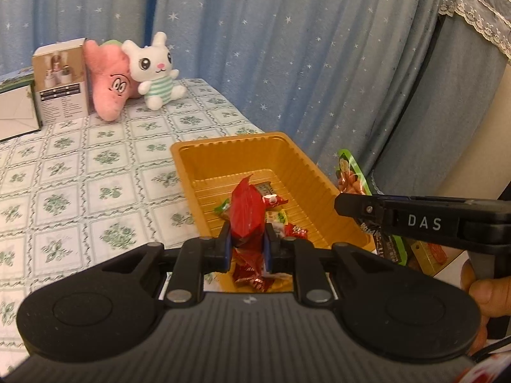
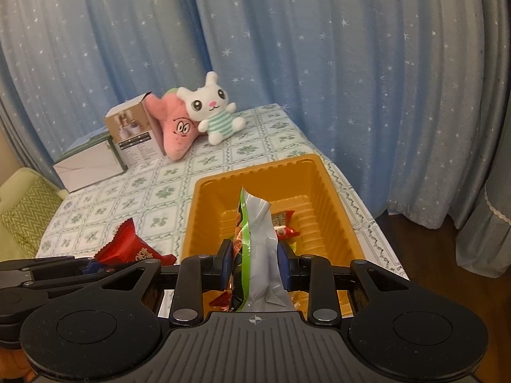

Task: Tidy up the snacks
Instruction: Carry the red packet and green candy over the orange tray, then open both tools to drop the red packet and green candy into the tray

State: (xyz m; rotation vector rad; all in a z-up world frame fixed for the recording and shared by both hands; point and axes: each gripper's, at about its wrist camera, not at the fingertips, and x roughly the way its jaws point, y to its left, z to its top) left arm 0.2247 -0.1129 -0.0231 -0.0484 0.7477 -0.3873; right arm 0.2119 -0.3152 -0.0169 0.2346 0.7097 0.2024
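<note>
My left gripper (image 1: 248, 242) is shut on a red snack packet (image 1: 247, 210) and holds it above the near end of the orange plastic tray (image 1: 223, 156). My right gripper (image 2: 255, 263) is shut on a green and silver snack bag (image 2: 260, 239), upright over the same tray (image 2: 329, 191). Several small wrapped snacks (image 1: 274, 199) lie on the tray floor. In the left wrist view the right gripper (image 1: 348, 206) comes in from the right with its green bag (image 1: 351, 175). In the right wrist view the left gripper (image 2: 95, 266) shows at lower left with its red packet (image 2: 127, 245).
The table carries a green-patterned white cloth (image 1: 80, 175). At its far side stand a white bunny plush (image 1: 156, 70), a pink plush (image 1: 108, 79), a product box (image 1: 60, 83) and a white box (image 2: 89, 166). Blue starred curtains (image 1: 287, 48) hang behind. A hand (image 1: 479, 287) grips the right tool.
</note>
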